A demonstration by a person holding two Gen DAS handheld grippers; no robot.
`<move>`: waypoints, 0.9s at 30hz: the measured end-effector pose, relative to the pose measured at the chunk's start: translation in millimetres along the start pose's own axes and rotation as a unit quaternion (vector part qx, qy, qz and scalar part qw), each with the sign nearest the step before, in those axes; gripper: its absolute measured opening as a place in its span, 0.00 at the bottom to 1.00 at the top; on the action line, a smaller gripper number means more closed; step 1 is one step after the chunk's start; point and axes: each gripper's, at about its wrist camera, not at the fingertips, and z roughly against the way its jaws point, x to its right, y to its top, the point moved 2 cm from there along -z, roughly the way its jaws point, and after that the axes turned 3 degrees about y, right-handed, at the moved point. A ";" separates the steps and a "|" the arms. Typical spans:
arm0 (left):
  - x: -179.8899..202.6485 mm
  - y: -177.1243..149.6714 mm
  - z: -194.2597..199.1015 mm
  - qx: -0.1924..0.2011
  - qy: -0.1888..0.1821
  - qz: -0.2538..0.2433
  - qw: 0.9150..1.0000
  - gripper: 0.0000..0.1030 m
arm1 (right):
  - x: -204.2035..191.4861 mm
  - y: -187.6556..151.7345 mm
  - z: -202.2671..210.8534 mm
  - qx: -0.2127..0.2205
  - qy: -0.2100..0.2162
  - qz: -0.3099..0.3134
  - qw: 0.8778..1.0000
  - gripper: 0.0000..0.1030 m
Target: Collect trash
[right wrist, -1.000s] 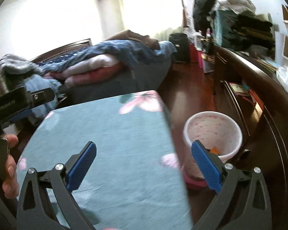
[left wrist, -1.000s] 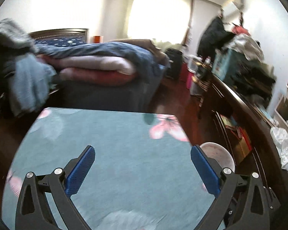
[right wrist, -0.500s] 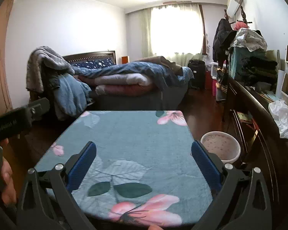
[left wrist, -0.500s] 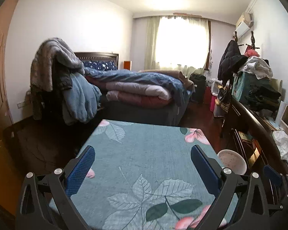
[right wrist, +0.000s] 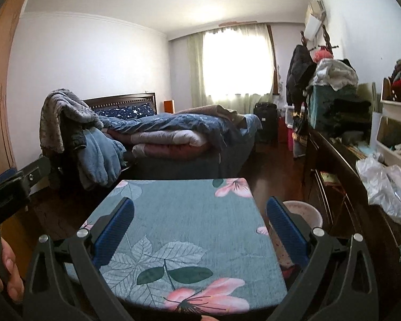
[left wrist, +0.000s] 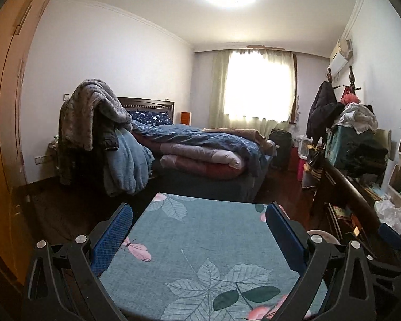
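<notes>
Both grippers hover above a small table covered by a teal flowered cloth (right wrist: 189, 222), facing down the bedroom toward the bed (right wrist: 179, 136) and the bright window. The left gripper (left wrist: 199, 230) has its blue pads spread wide with nothing between them, and the right gripper (right wrist: 200, 222) is likewise wide apart and empty. No trash lies on the cloth in either view. The pink speckled bin (right wrist: 304, 214) stands on the dark floor just beside the table's right edge, its rim partly hidden behind the right gripper's right finger; in the left wrist view only a sliver of its rim (left wrist: 323, 236) shows. The nearest thing that could be trash is the crumpled clear plastic bag (right wrist: 387, 187) on the near end of the dark wooden dresser (right wrist: 334, 155) along the right wall, though whether it is waste cannot be told from here. The step in hand appears to be searching for the next piece, or the table may already be done. To do it well, sweep the cameras slowly over the dresser top and the floor, keep the pads apart until a piece is centred between them, close on a bunched fold of any thin plastic, and carry it over the bin's mouth before letting go.
</notes>
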 end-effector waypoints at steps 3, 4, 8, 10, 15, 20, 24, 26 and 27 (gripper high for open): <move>-4.2 1.6 4.4 0.006 -0.002 0.003 1.000 0.96 | -6.1 3.7 4.4 0.009 0.001 0.009 1.000 0.97; -6.1 2.7 5.7 0.009 0.000 0.005 1.000 0.96 | -8.6 4.4 4.9 0.012 0.001 0.011 1.000 0.97; -10.1 3.9 8.3 0.013 0.009 0.009 1.000 0.96 | -15.2 6.7 7.3 0.022 -0.003 0.023 1.000 0.97; -12.7 3.2 7.8 0.011 0.010 0.013 1.000 0.96 | -17.7 7.2 6.7 0.022 -0.003 0.025 0.999 0.97; -17.0 -1.2 0.3 0.001 0.016 0.014 1.000 0.96 | -20.7 5.3 0.8 0.017 -0.004 0.028 0.999 0.97; -22.1 -7.8 -11.3 -0.020 0.023 0.020 0.999 0.96 | -19.2 0.9 -6.9 0.003 -0.005 0.026 1.000 0.97; -24.4 -9.5 -16.1 -0.028 0.019 0.026 0.999 0.96 | -19.4 0.0 -8.1 0.002 -0.009 0.029 1.000 0.97; -24.1 -10.0 -16.8 -0.029 0.019 0.026 0.999 0.96 | -21.2 0.0 -7.8 0.004 -0.010 0.032 0.999 0.97; -24.3 -9.9 -16.4 -0.028 0.019 0.026 0.999 0.96 | -22.0 0.1 -7.9 0.004 -0.010 0.033 0.999 0.97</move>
